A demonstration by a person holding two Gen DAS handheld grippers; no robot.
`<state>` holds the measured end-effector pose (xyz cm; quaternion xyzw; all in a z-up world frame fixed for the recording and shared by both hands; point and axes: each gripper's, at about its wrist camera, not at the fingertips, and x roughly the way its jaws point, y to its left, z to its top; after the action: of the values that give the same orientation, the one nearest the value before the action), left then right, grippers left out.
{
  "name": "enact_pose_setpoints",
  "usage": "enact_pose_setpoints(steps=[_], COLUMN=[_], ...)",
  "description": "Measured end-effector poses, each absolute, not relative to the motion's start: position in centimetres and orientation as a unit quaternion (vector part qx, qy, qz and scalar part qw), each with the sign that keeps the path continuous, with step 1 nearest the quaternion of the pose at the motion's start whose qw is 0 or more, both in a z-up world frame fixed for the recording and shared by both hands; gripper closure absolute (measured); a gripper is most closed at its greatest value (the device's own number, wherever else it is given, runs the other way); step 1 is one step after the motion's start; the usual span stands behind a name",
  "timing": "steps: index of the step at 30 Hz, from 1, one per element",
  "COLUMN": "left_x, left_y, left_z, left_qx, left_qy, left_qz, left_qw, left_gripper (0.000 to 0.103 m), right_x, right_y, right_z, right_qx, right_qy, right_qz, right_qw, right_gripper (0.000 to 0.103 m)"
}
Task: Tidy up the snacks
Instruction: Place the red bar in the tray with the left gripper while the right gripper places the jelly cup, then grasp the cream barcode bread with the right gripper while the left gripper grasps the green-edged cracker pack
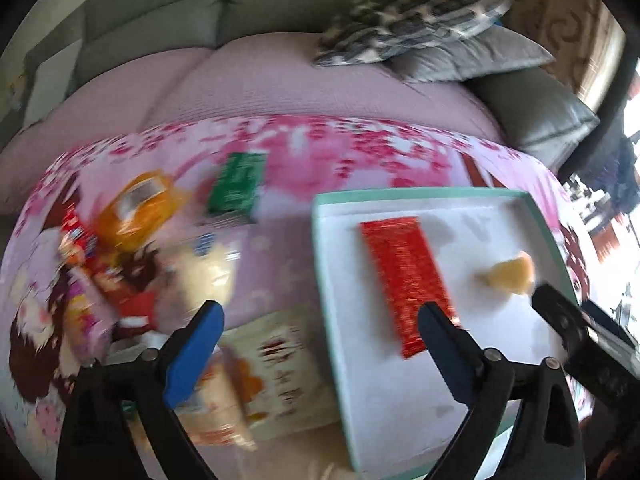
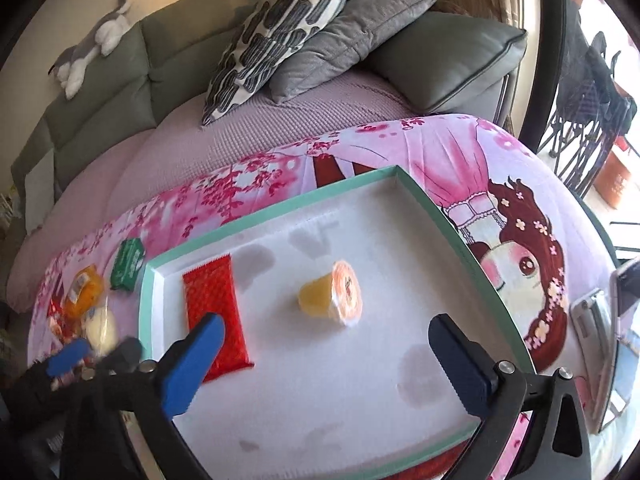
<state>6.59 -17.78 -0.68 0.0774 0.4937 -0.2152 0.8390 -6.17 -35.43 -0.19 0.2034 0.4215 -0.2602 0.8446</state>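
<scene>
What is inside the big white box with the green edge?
Inside the box lie two snacks: a flat red packet and a small yellow jelly cup tipped on its side. The near corners hide behind each open gripper, so anything there cannot be seen.

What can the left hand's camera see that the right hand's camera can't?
Only the left wrist view shows the beige printed packet lying beside the tray, under the open left tool.

Only the right wrist view shows the stuffed toy on the sofa back and the jelly cup's orange lid.

Both show the white tray holding the red packet and jelly cup, plus the green box outside it. The right tool is open, empty.
</scene>
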Motion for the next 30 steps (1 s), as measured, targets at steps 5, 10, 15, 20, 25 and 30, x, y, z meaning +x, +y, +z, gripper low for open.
enact_pose_setpoints(steps=[5,10,15,20,25,30], left_x=[6.9,7.2,7.3,7.0,6.6,6.4], left_y=[-13.3,-8.0,-3.3,-0.3,2.2,4.3], left_z=[0.3,0.5,1.2,1.2,0.7,0.0], left_qx=[0.047,0.007,-0.019,-0.021,-0.035,-0.056], left_qy=[0.478,0.474,0.462,0.46,0.471,0.481], left_qz=[-0.179,-0.133,-0.083,-0.046,-0.027,-0.015], left_qw=[0.859,0.871,0.883,0.887,0.881,0.875], left_gripper=[0.001,0.0,0.0,0.0,0.0,0.0], right_x=[-6.3,-4.9,-4.3,-3.5,-3.3,-2.9], right_y=[-32.8,-29.9,-27.9,-26.0,-24.7,-22.4], right_z=[0.2,0.4,0.5,0.8,1.3,1.5], right_qx=[0.177,0.175,0.214,0.175,0.155,0.103], right_qy=[0.427,0.433,0.419,0.424,0.414,0.415], right_qz=[-0.24,-0.195,-0.151,-0.164,-0.16,-0.176], right_qw=[0.854,0.862,0.869,0.874,0.883,0.887], right_gripper=[0.0,0.0,0.0,0.0,0.0,0.0])
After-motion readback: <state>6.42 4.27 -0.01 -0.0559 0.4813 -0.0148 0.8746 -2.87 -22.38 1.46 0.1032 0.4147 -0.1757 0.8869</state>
